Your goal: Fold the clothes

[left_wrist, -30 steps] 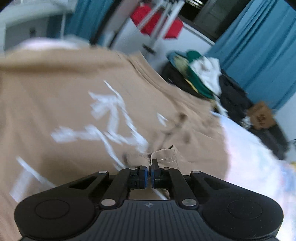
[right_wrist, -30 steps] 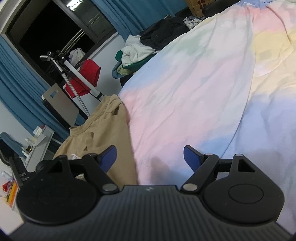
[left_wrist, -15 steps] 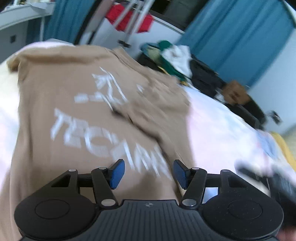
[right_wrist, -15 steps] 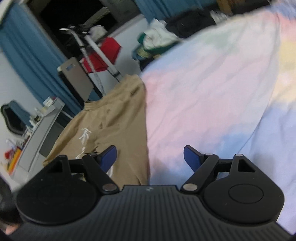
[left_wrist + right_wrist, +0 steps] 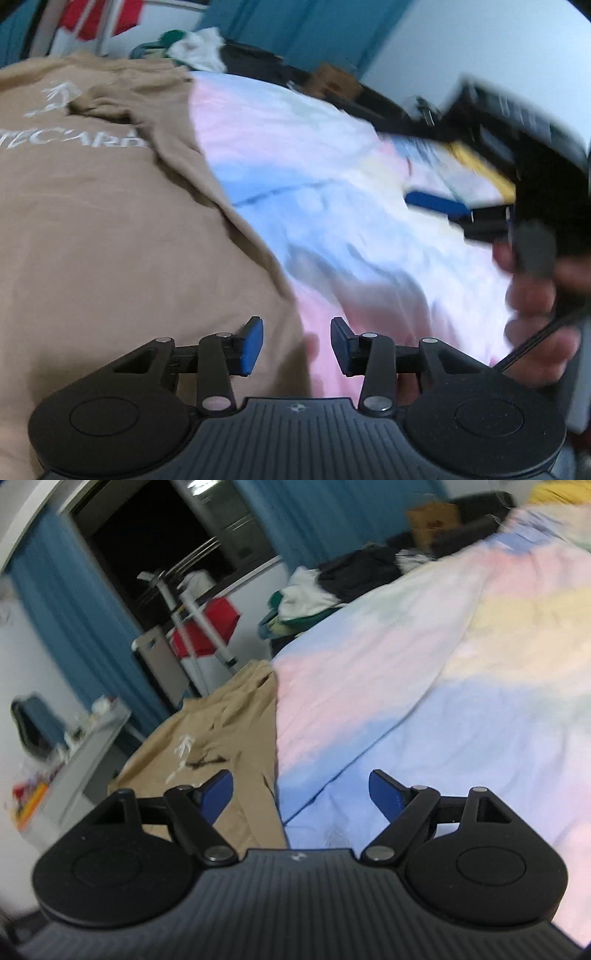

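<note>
Shirt (image 5: 110,229) in tan lies spread on a pastel bedsheet (image 5: 332,177), its white lettering face up and one sleeve folded in across the chest beside the print. Seen from the left wrist camera, the shirt covers the left part of the sheet, and its right edge runs diagonally down toward the left gripper (image 5: 297,345).

That gripper hovers over the shirt's lower right edge, one blue pad above tan cloth and the other above pink sheet. Its jaws stand partly apart and are closing, with nothing pinched between them.

To the right of the shirt, blurred, the right gripper (image 5: 436,201) crosses the frame above the sheet, carried by the person's hand (image 5: 535,295), whose fingers wrap the handle. In its own camera the right gripper (image 5: 301,792) has its jaws spread wide and empty, and it points across the shirt's edge, where tan cloth meets blue and pink sheet.

Beyond the shirt's far end stands a drying rack (image 5: 199,624) with a red garment (image 5: 210,627) hanging on it. A heap of clothes (image 5: 306,602), white, green and black, sits past the sheet's far edge, to the right of the rack. Blue curtains (image 5: 74,609) hang behind the rack, and a grey shelf (image 5: 85,738) with small clutter stands left of the shirt. A cardboard box (image 5: 432,517) sits further along from the heap.
</note>
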A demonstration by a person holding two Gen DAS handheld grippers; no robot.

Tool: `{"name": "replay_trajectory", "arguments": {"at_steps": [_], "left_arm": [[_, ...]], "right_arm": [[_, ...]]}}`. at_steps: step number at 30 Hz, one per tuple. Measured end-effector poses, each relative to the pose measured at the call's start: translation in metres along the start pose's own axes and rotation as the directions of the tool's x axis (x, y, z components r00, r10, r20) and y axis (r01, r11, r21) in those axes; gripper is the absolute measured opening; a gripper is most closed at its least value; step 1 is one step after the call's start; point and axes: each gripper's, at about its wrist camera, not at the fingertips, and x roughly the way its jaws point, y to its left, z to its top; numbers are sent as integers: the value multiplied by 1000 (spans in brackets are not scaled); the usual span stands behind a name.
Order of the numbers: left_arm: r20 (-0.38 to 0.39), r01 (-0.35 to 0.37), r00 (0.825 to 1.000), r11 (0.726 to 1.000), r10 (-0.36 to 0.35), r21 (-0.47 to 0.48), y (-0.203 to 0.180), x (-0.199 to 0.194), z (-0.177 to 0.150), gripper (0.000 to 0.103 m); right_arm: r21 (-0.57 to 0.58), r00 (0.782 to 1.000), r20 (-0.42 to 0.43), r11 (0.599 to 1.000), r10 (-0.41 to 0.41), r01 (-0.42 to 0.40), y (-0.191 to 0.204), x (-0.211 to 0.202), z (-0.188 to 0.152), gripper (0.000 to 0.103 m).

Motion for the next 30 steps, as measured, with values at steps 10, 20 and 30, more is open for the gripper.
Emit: {"name": "replay_trajectory", "arguments": {"at_steps": [10, 20, 30], "left_arm": [[-31, -131, 990, 985, 135, 108, -13, 22, -21, 30], [-27, 20, 999, 981, -25, -195, 37, -53, 8, 1], [-207, -170, 974, 889, 88, -426, 127, -75, -19, 1]], "right_arm": [[-56, 994, -85, 997, -64, 59, 10, 26, -7, 82], [-65, 995, -78, 996, -69, 64, 13, 23, -10, 82], [-141, 989, -134, 989, -55, 36, 31, 33, -25, 82]]}}
